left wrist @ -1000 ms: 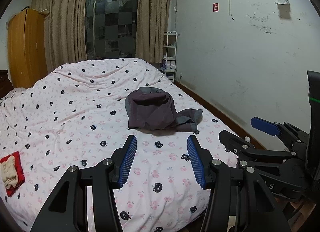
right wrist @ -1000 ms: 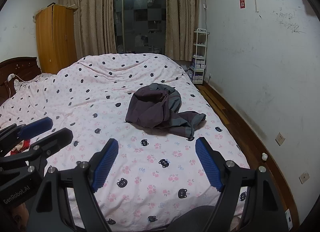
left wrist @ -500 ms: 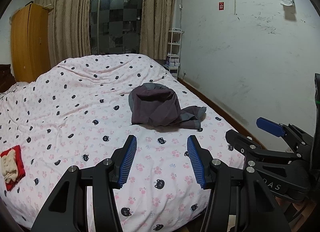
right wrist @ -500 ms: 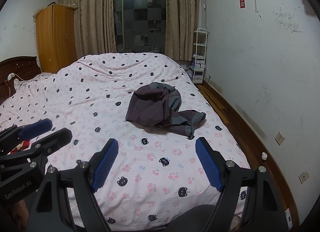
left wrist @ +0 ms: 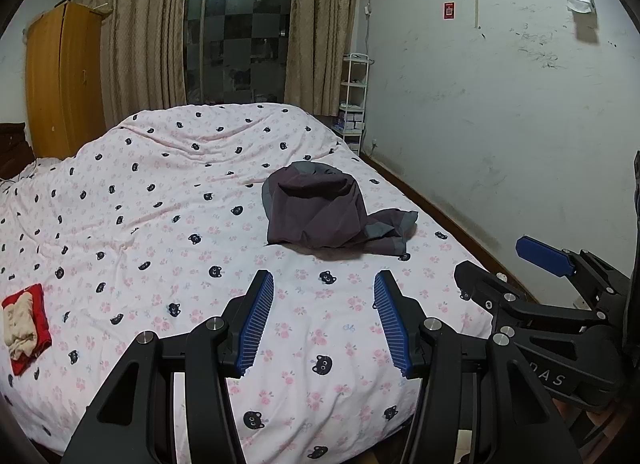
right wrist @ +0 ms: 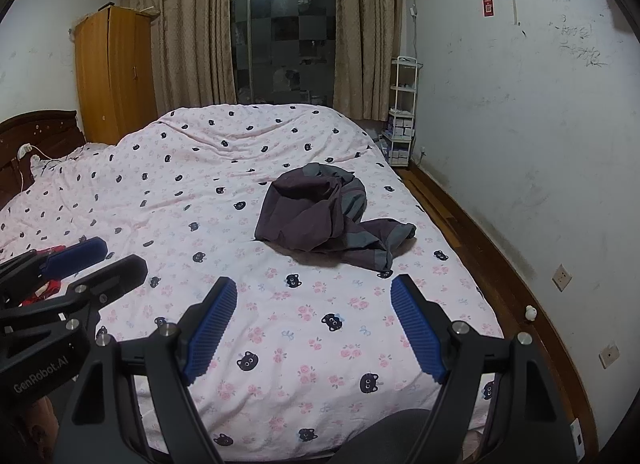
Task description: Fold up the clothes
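A crumpled dark maroon and grey garment [left wrist: 320,215] [right wrist: 320,215] lies in a heap on the right half of the bed, one grey-edged end trailing toward the wall. My left gripper [left wrist: 323,284] hangs open over the quilt in front of the heap, nothing between its blue pads. My right gripper [right wrist: 314,290] stands wider open, also short of the garment and empty. Each gripper shows in the other's view: the right one [left wrist: 516,264] at the right edge, the left one [right wrist: 104,260] at the left edge.
The bed carries a pink quilt [left wrist: 168,191] with black cat faces. A folded red and cream cloth [left wrist: 24,324] rests near its left front. A white wall [left wrist: 500,123] and wooden floor strip [right wrist: 472,232] run along the right. Wardrobe [right wrist: 114,75], curtains and a white shelf [right wrist: 402,111] stand behind.
The left wrist view has levelled out by a slight roll and shifted a little, so the garment sits a bit more to the right. The right gripper has not moved. Both jaws keep their width.
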`<state>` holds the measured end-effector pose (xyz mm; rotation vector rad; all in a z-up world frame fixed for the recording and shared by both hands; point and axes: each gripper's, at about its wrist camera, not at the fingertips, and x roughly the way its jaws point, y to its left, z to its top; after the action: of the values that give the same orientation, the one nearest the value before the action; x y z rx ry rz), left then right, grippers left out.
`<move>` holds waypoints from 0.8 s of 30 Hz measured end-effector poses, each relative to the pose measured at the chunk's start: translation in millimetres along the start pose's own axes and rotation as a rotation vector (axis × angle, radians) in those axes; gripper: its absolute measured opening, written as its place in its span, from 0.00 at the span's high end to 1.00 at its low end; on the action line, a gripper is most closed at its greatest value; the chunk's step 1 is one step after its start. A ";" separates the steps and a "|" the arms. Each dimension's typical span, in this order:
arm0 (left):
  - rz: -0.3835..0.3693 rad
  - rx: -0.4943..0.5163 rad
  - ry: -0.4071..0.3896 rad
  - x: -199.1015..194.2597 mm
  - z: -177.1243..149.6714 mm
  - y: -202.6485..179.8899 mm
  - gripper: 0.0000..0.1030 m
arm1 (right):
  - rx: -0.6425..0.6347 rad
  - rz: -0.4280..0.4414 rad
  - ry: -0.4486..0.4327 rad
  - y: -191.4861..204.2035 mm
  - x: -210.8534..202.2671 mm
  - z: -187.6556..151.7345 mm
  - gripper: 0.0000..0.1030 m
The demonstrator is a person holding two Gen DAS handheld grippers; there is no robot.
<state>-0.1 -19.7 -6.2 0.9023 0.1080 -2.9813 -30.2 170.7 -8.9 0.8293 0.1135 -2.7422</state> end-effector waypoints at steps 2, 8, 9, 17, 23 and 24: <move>0.001 -0.002 0.003 1.4 0.9 0.5 0.54 | -0.001 0.001 0.001 0.2 0.7 -0.7 0.21; 0.004 -0.001 0.009 3.2 -1.4 -0.4 0.54 | -0.003 0.000 -0.001 -0.6 2.8 0.4 0.21; 0.004 0.000 0.009 3.3 -1.6 -0.6 0.54 | -0.002 0.000 -0.001 -1.0 3.0 0.6 0.21; 0.006 -0.002 0.015 6.7 -0.6 -1.0 0.54 | -0.003 0.001 0.004 -1.4 7.1 0.7 0.21; 0.007 -0.001 0.025 11.5 0.1 -2.4 0.54 | -0.002 0.003 0.007 -2.4 10.5 1.7 0.21; 0.007 -0.001 0.027 12.3 0.0 -2.7 0.54 | -0.002 0.003 0.009 -2.7 11.3 1.8 0.21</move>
<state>-10.4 -17.1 -12.9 0.9409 0.1061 -2.9629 -41.0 170.3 -13.7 0.8404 0.1159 -2.7354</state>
